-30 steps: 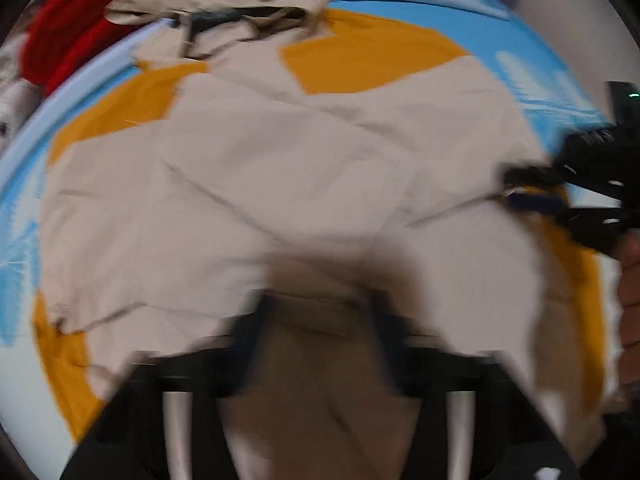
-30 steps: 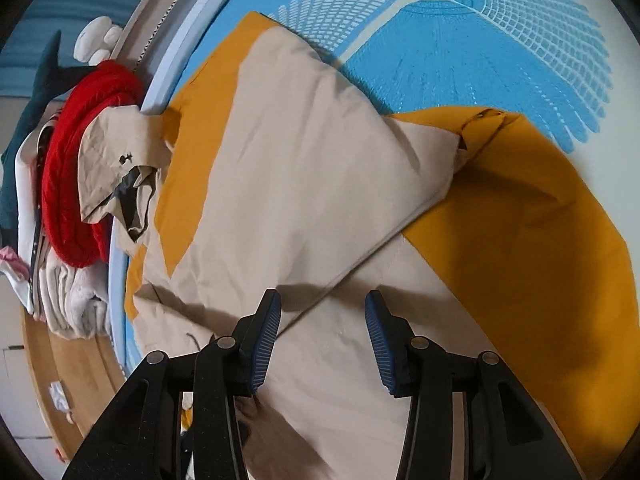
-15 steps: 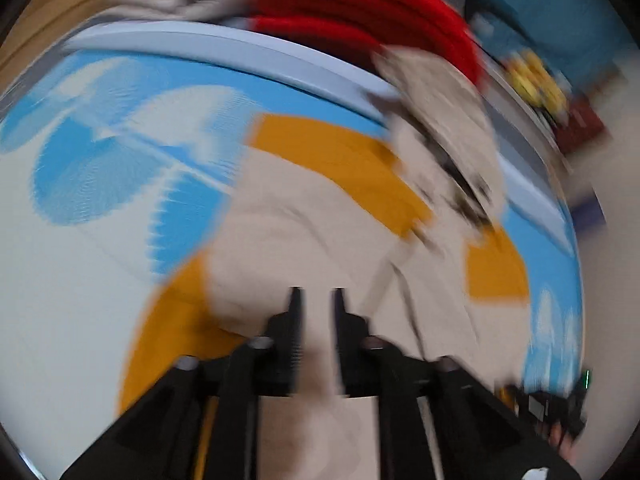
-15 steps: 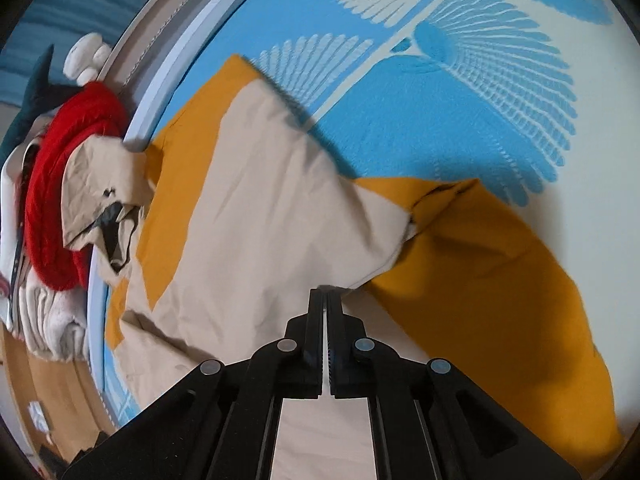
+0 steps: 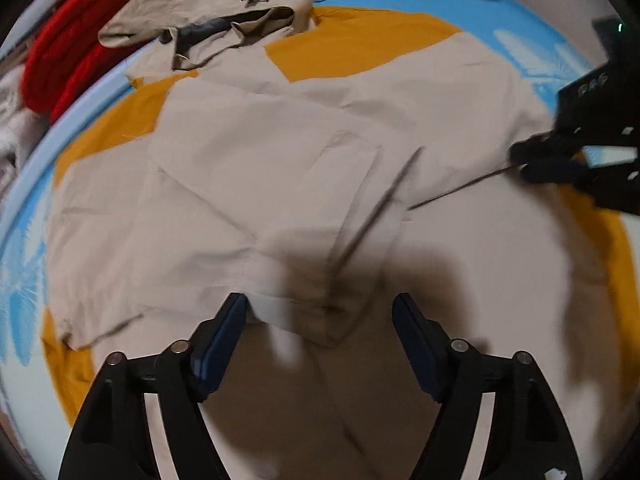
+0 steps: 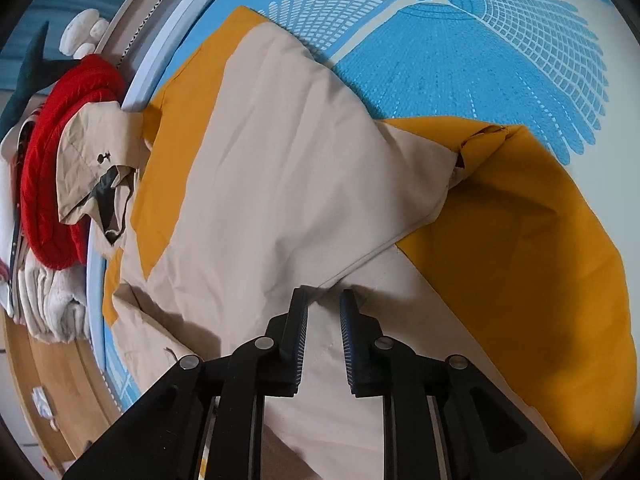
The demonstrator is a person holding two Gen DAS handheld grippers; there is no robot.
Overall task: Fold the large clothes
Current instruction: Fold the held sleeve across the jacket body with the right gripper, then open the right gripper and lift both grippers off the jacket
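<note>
left wrist view: beige-and-mustard jacket (image 5: 280, 168) lies spread flat on the blue patterned mat (image 5: 500, 12).

left gripper (image 5: 320, 320) has just been opening, jaws apart over a folded beige edge, nothing pinched. right gripper (image 6: 324, 312) has just reopened to a narrow gap above the jacket (image 6: 280, 168); red knit (image 6: 52, 160) lies beyond the hood.

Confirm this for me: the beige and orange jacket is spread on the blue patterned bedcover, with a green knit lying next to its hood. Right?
Not quite: the knit next to the hood is red, not green, as the right wrist view shows. The beige and orange jacket does lie spread on the blue patterned bedcover.
</note>
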